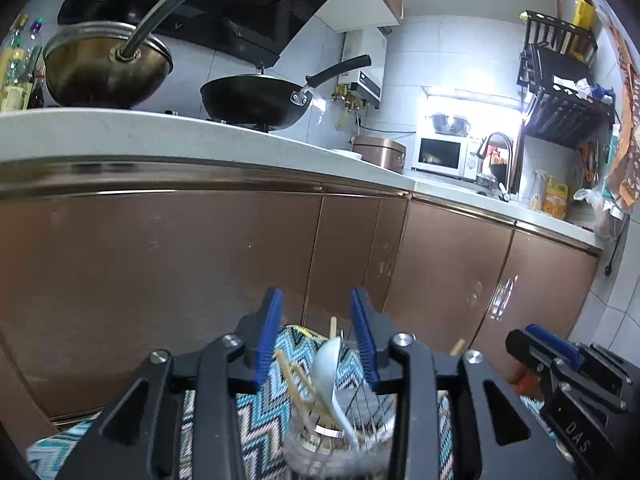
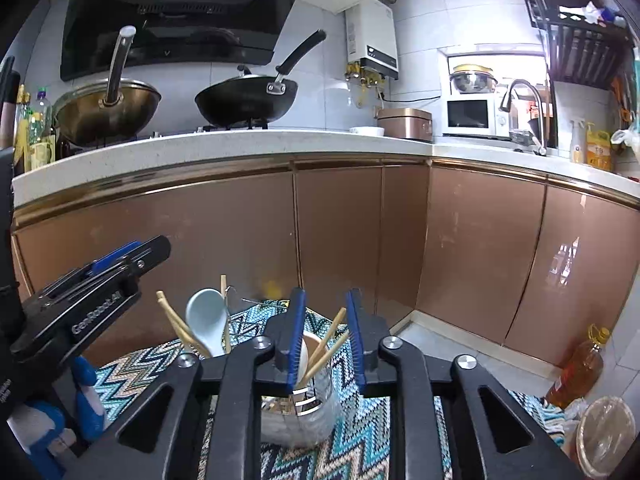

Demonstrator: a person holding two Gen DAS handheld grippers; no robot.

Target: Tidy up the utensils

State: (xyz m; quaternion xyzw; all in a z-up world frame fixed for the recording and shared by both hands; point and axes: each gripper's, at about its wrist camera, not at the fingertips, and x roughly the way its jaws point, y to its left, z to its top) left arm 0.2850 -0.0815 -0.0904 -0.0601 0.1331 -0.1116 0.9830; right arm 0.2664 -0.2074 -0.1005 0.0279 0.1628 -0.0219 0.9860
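- The long white stone countertop [image 2: 224, 152] with copper-brown cabinet doors [image 2: 224, 236] under it fills the room's far side; on it stand a brass-coloured wok with a steel handle [image 2: 106, 114], a black wok with a black handle [image 2: 246, 102], a copper rice cooker [image 2: 406, 122] and a white microwave oven [image 2: 472, 116]
- A black range hood [image 2: 180, 16] hangs over the woks, with a white wall-mounted water heater [image 2: 372, 40] to its right
- The near surface is covered by a zigzag-patterned cloth in teal, white and black [image 2: 352, 432]
- The left gripper [image 1: 318, 340] has its blue-padded jaws partly spread; they pinch nothing, and a clear glass jar [image 1: 340, 448] stands on the cloth below them
- That jar holds a pale blue ceramic soup spoon [image 1: 330, 368], wooden chopsticks [image 1: 296, 384] and a wire whisk [image 1: 368, 400]
- The right gripper [image 2: 324, 336] has its jaws a little apart, closed on nothing; a second clear glass jar [image 2: 296, 408] sits beneath them with wooden chopsticks [image 2: 326, 344] leaning out between the pads, whether touching them I cannot tell
- An amber oil bottle with a yellow cap [image 2: 580, 368] stands on the tiled floor to the right
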